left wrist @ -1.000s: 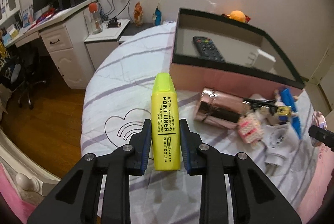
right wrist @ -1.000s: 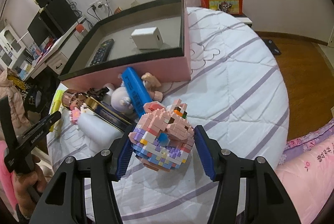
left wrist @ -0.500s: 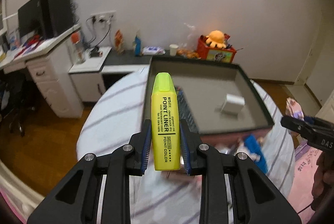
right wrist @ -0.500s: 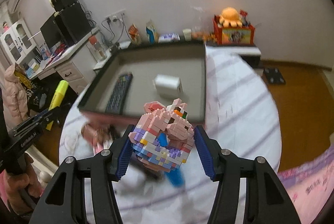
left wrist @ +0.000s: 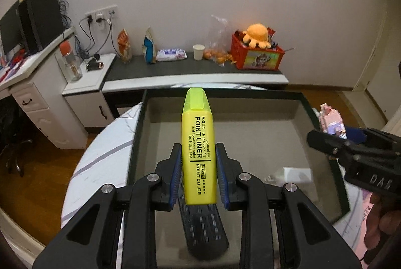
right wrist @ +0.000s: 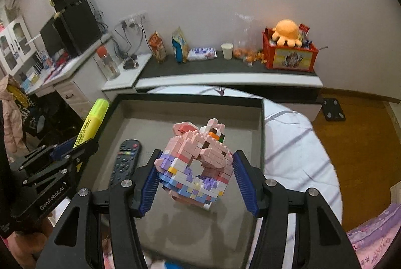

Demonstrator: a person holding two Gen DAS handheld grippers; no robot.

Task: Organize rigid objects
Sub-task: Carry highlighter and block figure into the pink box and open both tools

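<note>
Placing step is in hand: left gripper (left wrist: 199, 175) clamps the highlighter (left wrist: 199, 153) and right gripper (right wrist: 196, 185) clamps the brick toy (right wrist: 196, 163), both above the box (right wrist: 260, 133), so next I judge lowering and releasing.

Both claws have swung up off the bed and now hang over the open box (left wrist: 323, 133): the left claw (left wrist: 199, 176) carries its yellow highlighter (left wrist: 199, 156) above the remote (left wrist: 204, 231), where a second ago it sat low over the quilt beside the loose clutter. The right claw (right wrist: 196, 181) has brought the pink brick toy (right wrist: 196, 166) from the bed's edge to right above the box floor, and that clutter has dropped out of sight.
</note>
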